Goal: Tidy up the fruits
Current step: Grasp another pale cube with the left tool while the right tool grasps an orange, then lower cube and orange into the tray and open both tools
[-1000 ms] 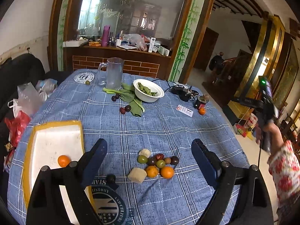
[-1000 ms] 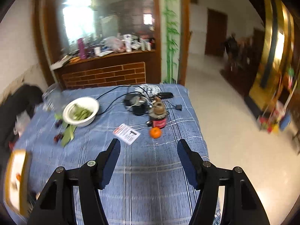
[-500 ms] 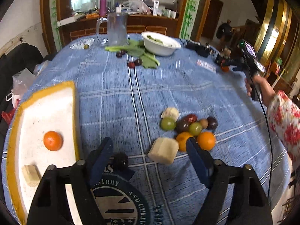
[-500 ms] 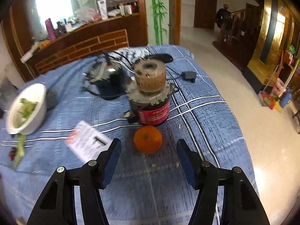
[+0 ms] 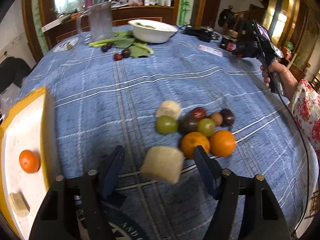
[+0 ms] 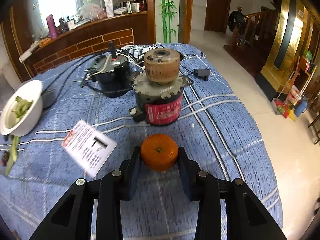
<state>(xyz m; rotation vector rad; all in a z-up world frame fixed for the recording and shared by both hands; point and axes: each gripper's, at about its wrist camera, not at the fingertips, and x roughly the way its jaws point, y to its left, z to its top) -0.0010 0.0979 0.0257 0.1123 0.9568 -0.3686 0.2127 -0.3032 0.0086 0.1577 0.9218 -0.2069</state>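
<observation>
Left wrist view: the left gripper (image 5: 159, 158) is held low over the desk (image 5: 180, 74), jaws wide open, with a tan cube (image 5: 163, 165) lying between them but touched by neither finger. Just beyond the right-hand finger, an orange (image 5: 195, 145) sits almost against the fingertip, with a second orange (image 5: 222, 143) touching it and a cluster of green and dark small fruits (image 5: 192, 121) behind. A tray (image 5: 43, 120) with a yellow rim lies to the left, already carrying a tangerine (image 5: 29, 161) and a small tan block (image 5: 19, 205). Risk judged here: if the jaws are closed as placed, the orange could be nudged by the right-hand finger and the pile set rolling. The cube looks soft-edged and is blurred, so its grip faces cannot be told well; an off-centre pinch could twist it out.

Right wrist view: the right gripper (image 6: 159, 154) has its jaws closed onto a mandarin (image 6: 159, 152), both fingers pressed to its sides, the fruit low over or resting on the desk; which cannot be told. A paper card (image 6: 89, 147) lies just beside on the left and an old motor (image 6: 162, 96) stands close ahead. Risks judged: the round, smooth skin could slip if lifted fast; too hard a squeeze could bruise it; a forward swing could knock the motor.
</observation>
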